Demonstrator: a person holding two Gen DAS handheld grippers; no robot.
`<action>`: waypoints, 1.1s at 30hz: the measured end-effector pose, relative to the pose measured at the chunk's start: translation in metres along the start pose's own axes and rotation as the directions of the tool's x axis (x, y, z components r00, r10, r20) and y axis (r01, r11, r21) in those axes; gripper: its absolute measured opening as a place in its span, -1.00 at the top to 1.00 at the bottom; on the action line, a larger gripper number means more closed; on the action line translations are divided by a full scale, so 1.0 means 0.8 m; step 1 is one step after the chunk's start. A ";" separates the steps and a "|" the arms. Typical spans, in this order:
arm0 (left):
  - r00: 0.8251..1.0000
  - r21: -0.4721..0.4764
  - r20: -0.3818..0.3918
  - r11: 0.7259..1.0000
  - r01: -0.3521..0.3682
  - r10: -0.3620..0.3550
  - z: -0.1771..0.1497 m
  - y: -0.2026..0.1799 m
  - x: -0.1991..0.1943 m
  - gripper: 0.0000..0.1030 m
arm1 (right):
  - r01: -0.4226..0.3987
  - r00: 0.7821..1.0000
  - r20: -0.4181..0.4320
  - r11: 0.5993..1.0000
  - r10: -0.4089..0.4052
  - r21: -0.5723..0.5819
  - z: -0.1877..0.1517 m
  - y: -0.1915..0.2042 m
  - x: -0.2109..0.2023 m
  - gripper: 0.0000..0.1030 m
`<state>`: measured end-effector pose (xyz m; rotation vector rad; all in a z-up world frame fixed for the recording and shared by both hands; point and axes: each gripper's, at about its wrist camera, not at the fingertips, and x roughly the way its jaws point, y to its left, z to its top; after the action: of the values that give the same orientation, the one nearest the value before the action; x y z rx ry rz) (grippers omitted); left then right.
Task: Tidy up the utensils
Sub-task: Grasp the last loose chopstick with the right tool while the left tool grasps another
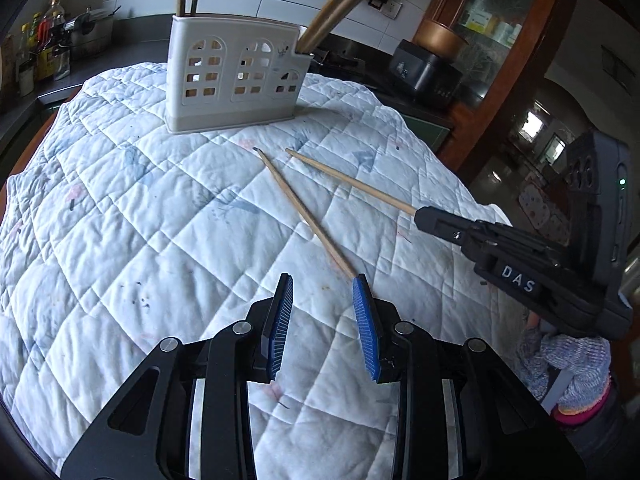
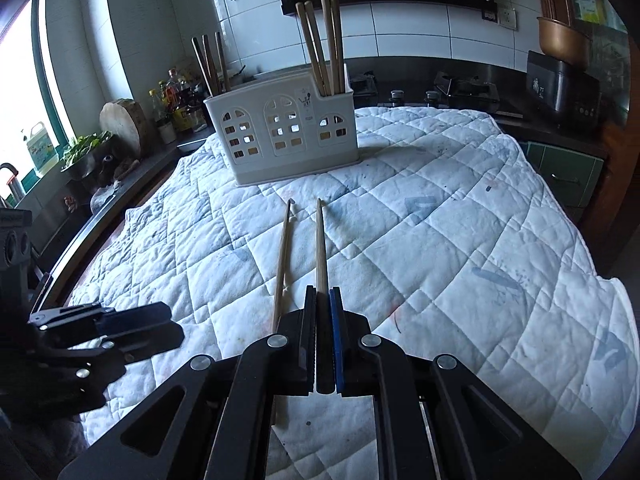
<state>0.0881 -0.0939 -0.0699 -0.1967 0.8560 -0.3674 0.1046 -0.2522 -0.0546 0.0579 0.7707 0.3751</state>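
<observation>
Two chopsticks lie on the quilt (image 1: 120,208) before the holder (image 1: 234,76): the right gripper (image 2: 323,300) is clamped on one chopstick (image 2: 321,248), the other chopstick (image 2: 281,264) loose beside it. The left gripper (image 1: 322,292) hangs half open, empty; seven more chopsticks (image 2: 324,44) stand in the holder.

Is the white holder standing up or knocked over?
Standing up. The white holder sits flat on the quilt, and the chopsticks in it poke upward.

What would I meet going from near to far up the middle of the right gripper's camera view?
Right gripper shut on a chopstick → white utensil holder on the quilted cloth → tiled wall.
</observation>
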 end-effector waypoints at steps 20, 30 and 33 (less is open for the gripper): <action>0.991 -0.078 -0.054 0.989 -0.124 0.120 -0.002 -0.050 0.082 0.45 | -0.032 0.995 0.094 0.999 0.028 0.038 -0.007 -0.044 -0.049 0.87; 0.979 -0.021 -0.055 0.980 -0.196 0.195 0.000 -0.051 0.085 0.81 | -0.042 0.994 0.102 0.998 0.037 0.053 -0.010 -0.048 -0.052 0.87; 0.982 -0.020 -0.065 0.984 -0.176 0.175 0.000 -0.041 0.080 0.83 | -0.043 0.993 0.109 0.998 0.037 0.050 -0.010 -0.046 -0.055 0.87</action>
<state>0.1185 -0.1494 -0.1038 -0.1325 0.9330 -0.1983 0.0818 -0.3025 -0.0376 0.1420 0.6730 0.3870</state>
